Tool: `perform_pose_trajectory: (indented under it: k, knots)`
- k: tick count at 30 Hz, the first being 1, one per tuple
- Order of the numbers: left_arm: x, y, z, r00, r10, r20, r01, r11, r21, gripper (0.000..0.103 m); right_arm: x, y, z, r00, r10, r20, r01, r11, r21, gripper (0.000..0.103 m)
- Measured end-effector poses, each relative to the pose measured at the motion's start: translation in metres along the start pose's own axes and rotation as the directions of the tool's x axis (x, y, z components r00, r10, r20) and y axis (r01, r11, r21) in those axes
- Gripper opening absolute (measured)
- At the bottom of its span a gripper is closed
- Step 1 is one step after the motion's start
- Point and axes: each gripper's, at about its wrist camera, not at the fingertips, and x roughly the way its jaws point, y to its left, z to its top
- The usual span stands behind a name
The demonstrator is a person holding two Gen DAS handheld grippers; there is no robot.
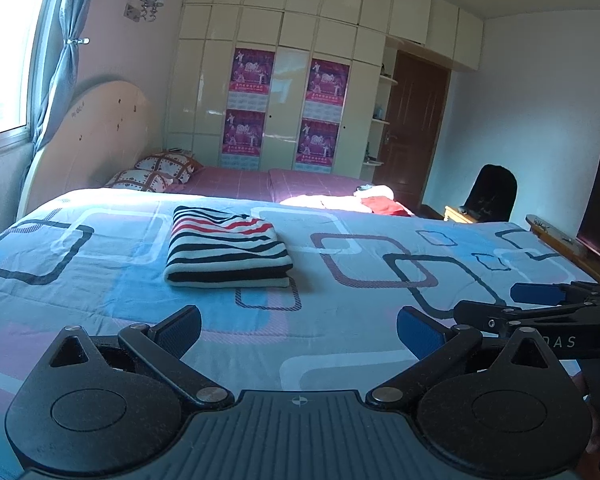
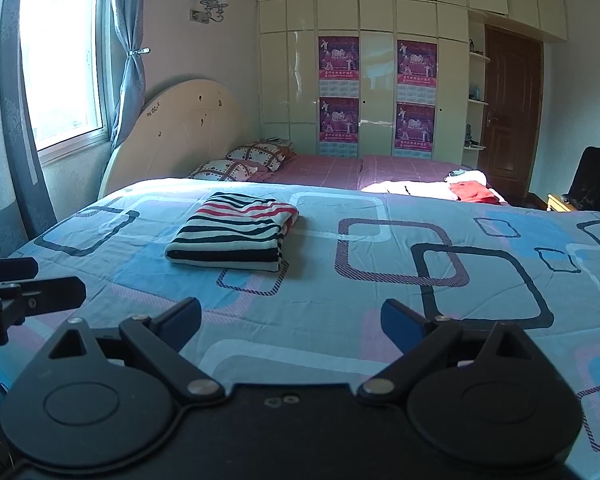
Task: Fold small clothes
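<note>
Striped in black, white and red, a small folded garment (image 1: 228, 250) is seen lying as a neat rectangle on the blue patterned quilt (image 1: 360, 280), toward the middle of the bed and nearer the headboard (image 1: 96, 136) side than the foot. Its edges are squared and its layers stacked, so this piece is judged to be finished and simply left where it was folded.

Both tools are held low over the near edge of the quilt, well apart from the garment. The left gripper (image 1: 298, 328) is spread wide with nothing between its blue pads, and the right gripper (image 2: 290, 320) is likewise spread and empty. They are kept side by side, each one's fingers just showing at the edge of the other's view, most likely so that both are ready for the next piece.

At the far edge of the quilt, toward the foot of the bed, a loose heap of white and red clothes (image 2: 452, 190) is caught in a patch of sunlight. That pile is judged to be the supply, and a long reach across the bed would be called for to fetch from it.
</note>
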Motion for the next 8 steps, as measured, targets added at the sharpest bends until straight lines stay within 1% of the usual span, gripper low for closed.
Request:
perform_pose_trajectory:
  k: [5,8]
  knots:
    - [-0.0024,0.0009,0.0008,1.000,-0.001,0.023,0.001,1.000,-0.011,0.103,-0.0004,-0.0011,0.0010,1.000,0.001,0.002,-0.001,1.000,-0.005,0.096]
    - [-0.0025,0.0003,0.0004,1.000,0.005,0.021,-0.004,1.000,-0.016,0.103,0.0000,-0.0005,0.0016,1.000,0.001,0.003,-0.001,1.000,-0.002,0.096]
